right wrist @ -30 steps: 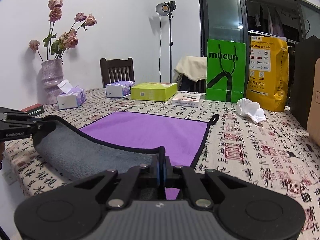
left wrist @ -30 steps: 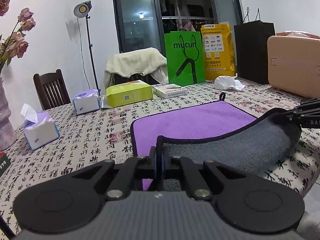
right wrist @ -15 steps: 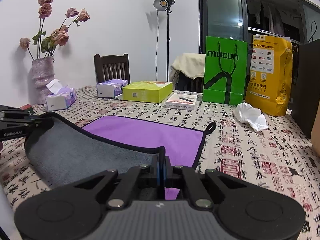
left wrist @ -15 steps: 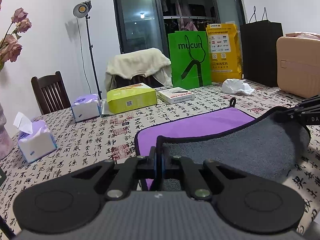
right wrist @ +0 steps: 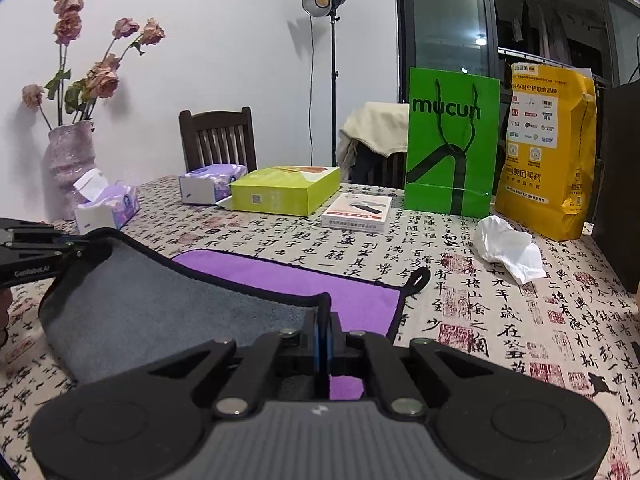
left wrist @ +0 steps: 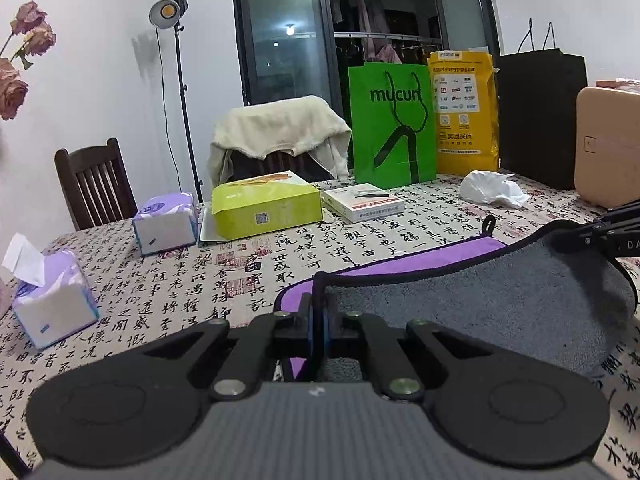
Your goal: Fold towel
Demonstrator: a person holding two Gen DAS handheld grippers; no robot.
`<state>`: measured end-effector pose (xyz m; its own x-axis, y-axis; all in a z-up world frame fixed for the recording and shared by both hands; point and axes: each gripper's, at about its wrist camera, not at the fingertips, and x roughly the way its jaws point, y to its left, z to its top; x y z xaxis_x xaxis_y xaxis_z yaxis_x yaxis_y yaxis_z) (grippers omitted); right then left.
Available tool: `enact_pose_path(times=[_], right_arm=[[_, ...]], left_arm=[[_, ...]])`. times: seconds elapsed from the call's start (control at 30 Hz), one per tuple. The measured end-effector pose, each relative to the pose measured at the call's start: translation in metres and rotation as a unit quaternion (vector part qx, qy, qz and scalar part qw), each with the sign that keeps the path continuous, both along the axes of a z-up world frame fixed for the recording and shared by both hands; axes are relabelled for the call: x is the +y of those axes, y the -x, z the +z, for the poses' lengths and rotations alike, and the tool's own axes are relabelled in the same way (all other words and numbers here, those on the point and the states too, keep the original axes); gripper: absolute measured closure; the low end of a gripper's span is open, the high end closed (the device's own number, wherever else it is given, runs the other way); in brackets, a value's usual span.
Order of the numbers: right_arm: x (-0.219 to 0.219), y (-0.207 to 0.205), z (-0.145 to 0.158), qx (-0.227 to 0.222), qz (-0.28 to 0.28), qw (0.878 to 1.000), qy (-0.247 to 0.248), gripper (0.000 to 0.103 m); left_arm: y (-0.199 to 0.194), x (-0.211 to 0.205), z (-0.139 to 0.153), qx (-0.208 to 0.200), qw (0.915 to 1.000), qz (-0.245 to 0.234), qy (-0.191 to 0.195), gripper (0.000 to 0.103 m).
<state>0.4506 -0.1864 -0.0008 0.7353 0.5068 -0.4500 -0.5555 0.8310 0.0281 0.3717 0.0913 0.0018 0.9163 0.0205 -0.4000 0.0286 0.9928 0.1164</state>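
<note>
1. Towel (left wrist: 480,292): purple face up on the counter (left wrist: 168,304), near edge lifted and curled over so the grey underside shows, black trim along the edge.
2. Left gripper (left wrist: 318,312): jaws clenched on one near corner of the towel. Right gripper (right wrist: 322,328): jaws clenched on the other near corner.
3. The left view shows the right gripper's fingers (left wrist: 612,236) at the far right, gripping the raised grey fold. It also shows a tan case (left wrist: 608,144) and a black bag (left wrist: 540,116), barely seen from the right.
4. The right view shows the left gripper's fingers (right wrist: 36,248) at the far left. It alone shows the vase (right wrist: 68,168) in full, plus more purple surface and the towel's hanging loop (right wrist: 418,280) lying flat.
5. Both views: green bag (right wrist: 450,140), yellow bag (right wrist: 548,148), lime box (right wrist: 284,190), crumpled white tissue (right wrist: 508,248), well beyond the towel.
</note>
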Motion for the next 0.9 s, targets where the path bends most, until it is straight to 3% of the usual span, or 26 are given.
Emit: enact_pose_path(times=[0.1, 0.33, 0.9], right_arm=[[0.0, -0.012, 0.002, 0.01, -0.001, 1.0, -0.006, 0.1], [0.002, -0.04, 0.004, 0.036, -0.005, 0.999, -0.022, 0.1], [0.008, -0.096, 0.0, 0.08, -0.019, 0.996, -0.025, 0.1]], left_arm=[[-0.01, 0.003, 0.002, 0.008, 0.9999, 0.001, 0.01, 0.098], [-0.04, 0.021, 0.01, 0.047, 0.9962, 0.009, 0.073, 0.098], [-0.102, 0.039, 0.006, 0.094, 0.9889, 0.014, 0.114, 0.098]])
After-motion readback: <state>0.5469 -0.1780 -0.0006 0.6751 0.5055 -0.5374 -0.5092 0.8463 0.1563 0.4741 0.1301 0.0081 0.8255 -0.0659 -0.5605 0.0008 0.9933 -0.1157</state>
